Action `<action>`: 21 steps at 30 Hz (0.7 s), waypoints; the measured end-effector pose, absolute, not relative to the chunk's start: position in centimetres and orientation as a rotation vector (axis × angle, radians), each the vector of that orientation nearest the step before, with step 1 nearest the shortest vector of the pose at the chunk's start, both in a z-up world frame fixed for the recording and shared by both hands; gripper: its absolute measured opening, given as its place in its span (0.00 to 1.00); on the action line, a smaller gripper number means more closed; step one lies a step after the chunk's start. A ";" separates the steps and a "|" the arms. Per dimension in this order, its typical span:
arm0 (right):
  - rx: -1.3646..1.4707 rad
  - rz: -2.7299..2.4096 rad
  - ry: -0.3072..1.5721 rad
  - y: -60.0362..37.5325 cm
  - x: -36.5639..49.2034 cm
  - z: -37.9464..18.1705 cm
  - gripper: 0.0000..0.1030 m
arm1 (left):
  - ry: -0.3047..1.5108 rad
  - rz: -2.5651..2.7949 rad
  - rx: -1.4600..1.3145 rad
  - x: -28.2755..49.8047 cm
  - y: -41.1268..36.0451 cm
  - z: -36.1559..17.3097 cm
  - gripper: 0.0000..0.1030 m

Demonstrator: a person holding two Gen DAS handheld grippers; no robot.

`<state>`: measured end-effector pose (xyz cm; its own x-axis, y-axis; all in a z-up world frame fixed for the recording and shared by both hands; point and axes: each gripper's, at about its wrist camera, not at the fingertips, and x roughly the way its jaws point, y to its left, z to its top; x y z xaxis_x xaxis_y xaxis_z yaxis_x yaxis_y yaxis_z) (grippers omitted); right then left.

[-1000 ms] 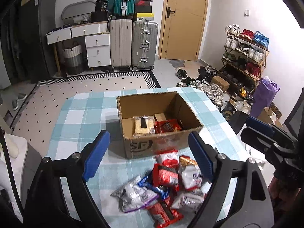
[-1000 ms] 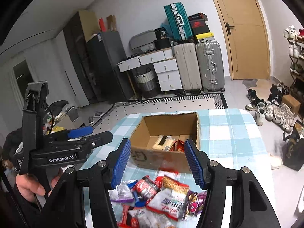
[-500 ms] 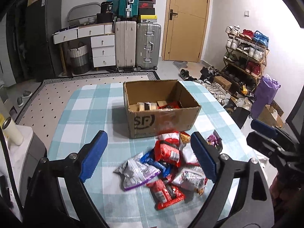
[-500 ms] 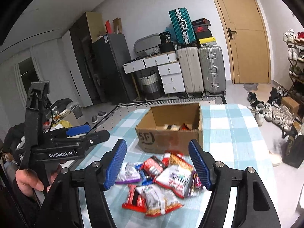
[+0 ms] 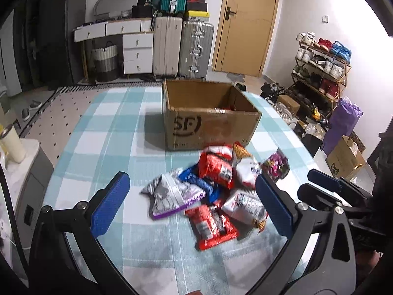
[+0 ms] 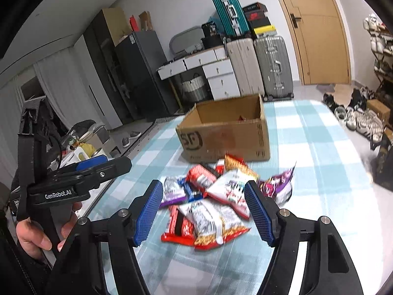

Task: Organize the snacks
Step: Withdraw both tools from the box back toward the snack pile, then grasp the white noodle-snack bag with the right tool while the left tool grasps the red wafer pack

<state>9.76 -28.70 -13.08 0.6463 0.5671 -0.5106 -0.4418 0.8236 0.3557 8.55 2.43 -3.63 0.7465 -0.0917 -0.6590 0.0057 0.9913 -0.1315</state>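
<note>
Snack packets (image 5: 216,191), loose heap, lying on the checked surface (image 5: 103,147) just in front of the cardboard box (image 5: 208,120), which stands open-topped with a few items barely visible inside. Left tongs (image 5: 191,204): jaws spread wide, just opened further, nothing between the pads, poised above the near side of the heap. Right tongs (image 6: 203,211): jaws parted about halfway, also empty, having just opened, aimed at the white-and-orange packet (image 6: 213,223) at the near edge. Step in hand, as judged: reaching for a first packet each. Handling note: foil packets are slippery and overlap; best to choose a top or outlying one, such as the silver-and-purple packet (image 5: 172,196) on the left, pinch it by a crimped edge and not the puffed middle, and keep the two tongs well apart.
</note>
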 end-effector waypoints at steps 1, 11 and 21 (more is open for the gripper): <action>0.209 0.580 0.662 -28.6 9.9 -13.6 0.68 | 0.735 -0.054 -0.125 8.6 2.4 -4.1 0.99; 0.235 0.598 0.769 -27.9 11.5 -17.9 0.68 | 0.827 -0.050 -0.163 8.9 3.0 -9.6 0.99; 0.250 0.615 0.856 -26.9 13.5 -21.0 0.69 | 0.860 -0.055 -0.177 9.4 3.7 -11.7 0.99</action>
<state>13.51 -26.94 -21.00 0.4969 0.5982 -0.6287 -0.4047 0.8006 0.4419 9.38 3.67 -11.65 0.6523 -0.1191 -0.7486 -0.0236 0.9839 -0.1772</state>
